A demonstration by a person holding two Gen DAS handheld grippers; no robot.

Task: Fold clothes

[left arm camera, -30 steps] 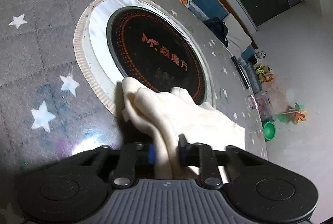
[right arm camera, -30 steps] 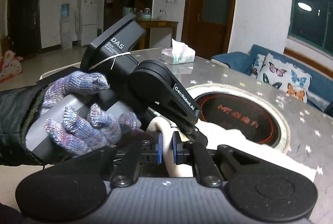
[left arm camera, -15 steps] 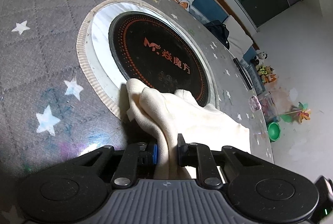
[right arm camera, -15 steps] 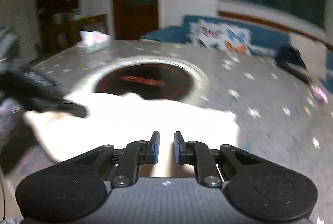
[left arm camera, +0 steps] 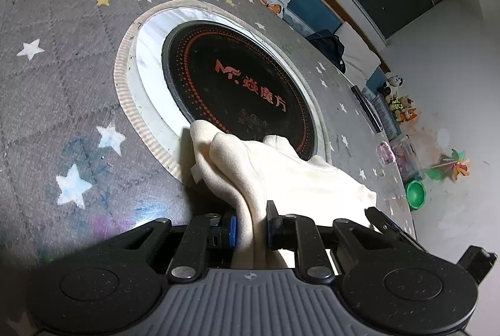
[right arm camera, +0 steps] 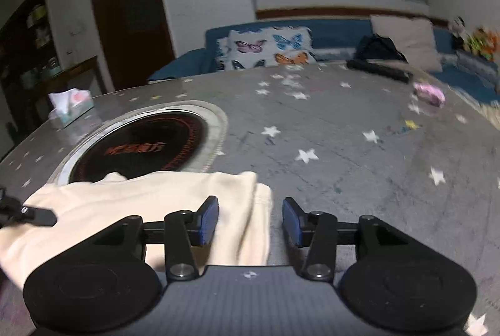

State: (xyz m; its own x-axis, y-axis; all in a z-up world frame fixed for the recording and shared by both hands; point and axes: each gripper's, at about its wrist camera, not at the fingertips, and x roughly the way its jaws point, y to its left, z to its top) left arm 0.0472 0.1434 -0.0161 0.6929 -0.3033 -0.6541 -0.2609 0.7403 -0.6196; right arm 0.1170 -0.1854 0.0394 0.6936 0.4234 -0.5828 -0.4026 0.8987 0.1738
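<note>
A cream garment (left arm camera: 281, 173) lies partly folded on the grey star-patterned table, overlapping the near rim of the round black hob. My left gripper (left arm camera: 250, 226) is shut on a bunched fold of it at its left end. In the right wrist view the garment (right arm camera: 156, 201) lies flat to the left. My right gripper (right arm camera: 250, 220) is open over the garment's right edge, its left pad (right arm camera: 208, 220) above the cloth and its right pad (right arm camera: 292, 223) above bare table. The left gripper's tip (right arm camera: 34, 215) shows at the far left.
The round black hob (left arm camera: 237, 86) with orange lettering sits in a metal ring in the table. A tissue box (right arm camera: 70, 106) stands at the far left, a pink object (right arm camera: 429, 93) and a dark remote (right arm camera: 378, 70) at the far right. A blue sofa lies beyond the table.
My right gripper let go of the garment near the left gripper, swung right to the garment's other edge and opened wide. My left gripper kept its grip and barely moved.
</note>
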